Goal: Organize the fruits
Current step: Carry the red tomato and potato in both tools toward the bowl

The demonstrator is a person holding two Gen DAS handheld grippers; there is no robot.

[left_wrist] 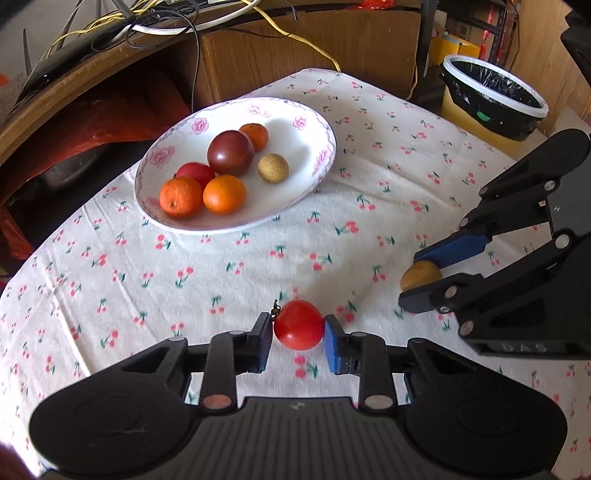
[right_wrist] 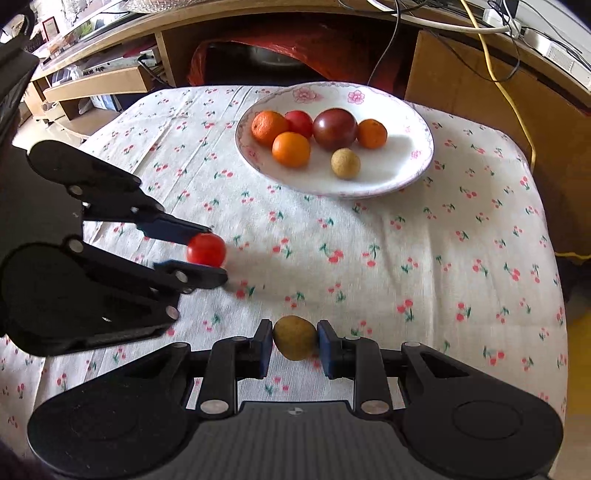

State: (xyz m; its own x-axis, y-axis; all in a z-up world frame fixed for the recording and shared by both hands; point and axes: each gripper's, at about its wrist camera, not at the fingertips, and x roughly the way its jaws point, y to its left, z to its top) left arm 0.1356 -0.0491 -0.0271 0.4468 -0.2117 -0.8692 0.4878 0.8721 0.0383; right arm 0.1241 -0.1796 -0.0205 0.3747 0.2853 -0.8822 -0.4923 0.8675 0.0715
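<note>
My left gripper is clenched on a red tomato, my right gripper on a small tan fruit. I hold both above the cherry-print tablecloth, short of the plate holding six fruits.

Wooden desk strewn with cables, lined bin beside cherry-print tablecloth.

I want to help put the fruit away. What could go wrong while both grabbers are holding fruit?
The red tomato is pinched only at its sides by the left gripper, so it might slip out or get squashed. The small yellow-brown fruit in the right gripper is round and could roll off the table if dropped. The plate already holds six fruits, so a new one might bump them.
</note>
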